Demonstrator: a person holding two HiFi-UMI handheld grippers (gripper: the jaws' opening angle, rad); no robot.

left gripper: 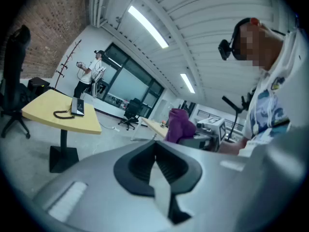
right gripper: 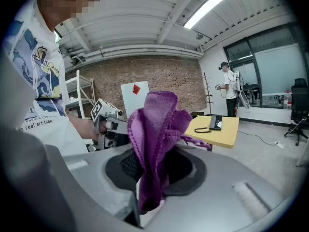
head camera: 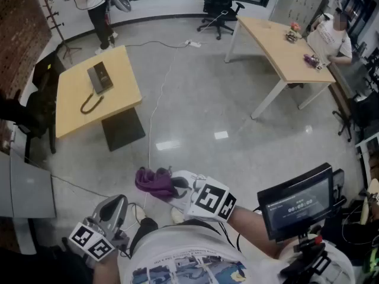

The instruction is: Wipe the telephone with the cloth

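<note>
A glossy grey floor spreads between a small pale wooden table on a dark pedestal at the left and a longer wooden desk on white legs at the right, with a white cable trailing across it. A brick wall runs along the left with a coat stand near it, and a black office chair stands by the dark-framed windows at the far end. Long strip lights glow on the white ribbed ceiling
</note>
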